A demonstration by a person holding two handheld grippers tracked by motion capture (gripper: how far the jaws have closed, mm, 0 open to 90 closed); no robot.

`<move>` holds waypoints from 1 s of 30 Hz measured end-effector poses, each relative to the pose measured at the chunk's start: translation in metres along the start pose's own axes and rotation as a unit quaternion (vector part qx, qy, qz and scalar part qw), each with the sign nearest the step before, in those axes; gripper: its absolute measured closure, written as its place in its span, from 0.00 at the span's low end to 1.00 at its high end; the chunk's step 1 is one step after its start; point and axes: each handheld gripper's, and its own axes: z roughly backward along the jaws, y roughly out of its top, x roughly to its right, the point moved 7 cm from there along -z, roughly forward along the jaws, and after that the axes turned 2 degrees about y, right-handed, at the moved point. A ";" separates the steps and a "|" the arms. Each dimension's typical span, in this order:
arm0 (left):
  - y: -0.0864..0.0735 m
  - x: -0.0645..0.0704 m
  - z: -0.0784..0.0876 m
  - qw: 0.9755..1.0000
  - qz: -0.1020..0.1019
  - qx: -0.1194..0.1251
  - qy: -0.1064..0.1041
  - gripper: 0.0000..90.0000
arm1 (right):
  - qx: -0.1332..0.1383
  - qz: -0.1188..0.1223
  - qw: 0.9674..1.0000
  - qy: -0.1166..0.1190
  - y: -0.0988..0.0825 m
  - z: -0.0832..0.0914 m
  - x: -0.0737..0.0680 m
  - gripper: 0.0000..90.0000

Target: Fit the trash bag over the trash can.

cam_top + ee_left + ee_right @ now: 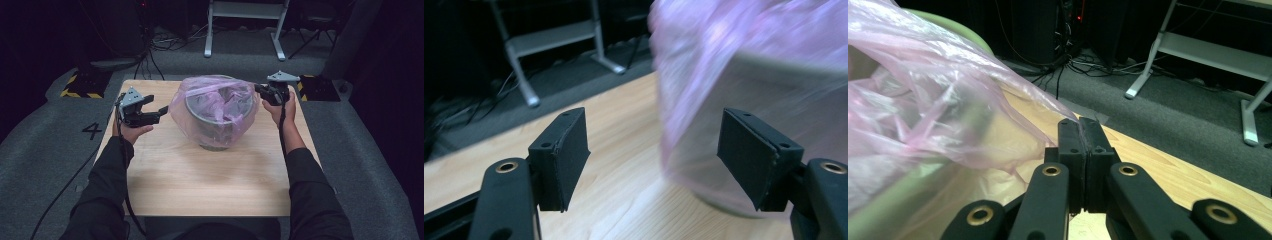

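Now right tongs [1083, 145] pinching pink bag [212, 102] at bin's [216, 132] far-right rim; left tongs [150, 112] released, gaping, sitting just left of bag.

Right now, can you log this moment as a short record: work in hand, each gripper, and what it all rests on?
work: fitting a pink plastic bag over a grey bin
left gripper: fingers open, nothing between them, beside the bag
right gripper: fingers shut on the bag's edge, film pinched at the fingertips
support: bin upright on a wooden table
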 end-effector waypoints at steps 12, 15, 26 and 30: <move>0.019 0.021 -0.024 0.999 -0.025 0.007 -0.045 0.33 | -0.006 0.015 1.000 -0.002 0.004 -0.002 -0.004 0.97; 0.018 0.022 -0.031 0.999 -0.044 -0.012 -0.029 0.38 | -0.008 0.014 1.000 -0.003 0.003 -0.002 -0.003 0.96; 0.012 0.015 -0.054 0.997 -0.072 -0.037 -0.004 0.77 | -0.005 0.023 1.000 -0.001 0.005 -0.004 -0.007 0.95; 0.015 0.015 -0.060 0.997 -0.077 -0.025 -0.009 1.00 | -0.006 0.027 1.000 0.003 0.005 -0.007 -0.010 0.98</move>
